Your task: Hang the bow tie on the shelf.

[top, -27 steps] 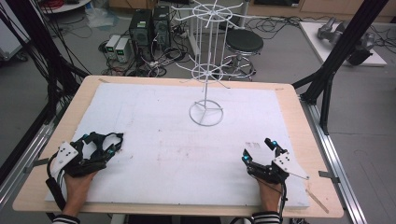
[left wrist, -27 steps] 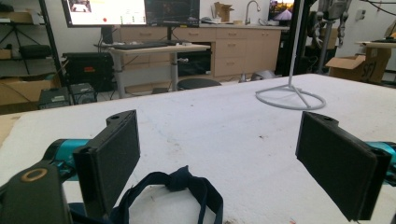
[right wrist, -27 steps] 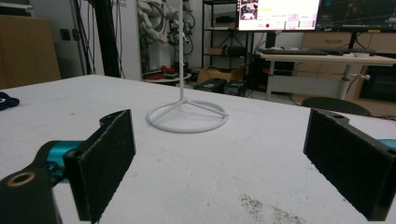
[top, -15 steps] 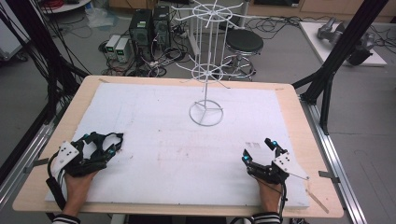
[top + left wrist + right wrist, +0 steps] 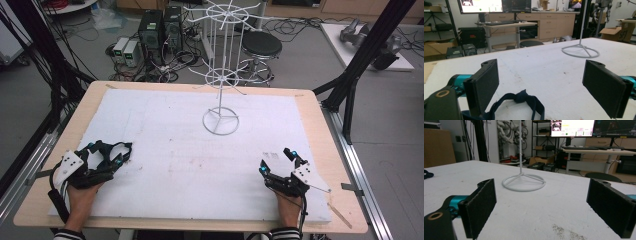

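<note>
A white foam sheet [image 5: 175, 165] covers most of the wooden table [image 5: 327, 145]. Toward its far middle stands a white wire rack [image 5: 220, 85] on a ring base, well apart from both hands. The left gripper [image 5: 121, 151] rests near the left edge with its jaws spread wide and nothing pressed between them. The right gripper [image 5: 276, 161] rests near the right edge, likewise wide open and empty. A dark blue loop [image 5: 520, 103], possibly a fabric band, lies on the sheet just below the left jaws.
</note>
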Motion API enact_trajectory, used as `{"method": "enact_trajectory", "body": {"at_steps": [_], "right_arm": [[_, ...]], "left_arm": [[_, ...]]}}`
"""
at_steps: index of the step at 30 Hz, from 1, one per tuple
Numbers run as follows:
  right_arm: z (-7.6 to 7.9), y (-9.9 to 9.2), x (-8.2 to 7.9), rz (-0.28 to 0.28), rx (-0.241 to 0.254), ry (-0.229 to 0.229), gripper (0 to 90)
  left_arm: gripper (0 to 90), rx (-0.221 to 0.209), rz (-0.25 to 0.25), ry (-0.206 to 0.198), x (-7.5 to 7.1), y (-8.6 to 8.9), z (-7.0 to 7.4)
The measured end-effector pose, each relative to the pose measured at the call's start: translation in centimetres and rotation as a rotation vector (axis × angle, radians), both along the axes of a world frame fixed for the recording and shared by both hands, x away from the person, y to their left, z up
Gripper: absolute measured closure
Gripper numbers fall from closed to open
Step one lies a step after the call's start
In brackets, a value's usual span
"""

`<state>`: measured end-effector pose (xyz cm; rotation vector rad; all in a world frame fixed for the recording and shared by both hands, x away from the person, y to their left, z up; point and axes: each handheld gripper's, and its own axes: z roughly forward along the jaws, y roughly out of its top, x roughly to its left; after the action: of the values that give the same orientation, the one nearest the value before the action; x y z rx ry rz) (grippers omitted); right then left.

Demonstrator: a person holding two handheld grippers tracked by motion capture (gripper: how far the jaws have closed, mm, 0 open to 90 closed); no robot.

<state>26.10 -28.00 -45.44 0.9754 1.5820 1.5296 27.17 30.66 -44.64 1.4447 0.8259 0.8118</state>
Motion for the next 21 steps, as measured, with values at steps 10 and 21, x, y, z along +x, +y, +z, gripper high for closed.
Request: {"method": "enact_trajectory", "body": {"at_steps": [10, 21], "right_arm": [[0.0, 0.0, 0.0, 0.001, 0.0, 0.0, 8.2], [0.0, -0.1, 0.1, 0.001, -0.002, -0.008, 8.2]], "left_arm": [[14.1, 0.091, -0.029, 0.056, 1.1, 0.4, 2.6], [14.1, 0.183, -0.038, 0.171, 3.7, 0.9, 5.3]]}}
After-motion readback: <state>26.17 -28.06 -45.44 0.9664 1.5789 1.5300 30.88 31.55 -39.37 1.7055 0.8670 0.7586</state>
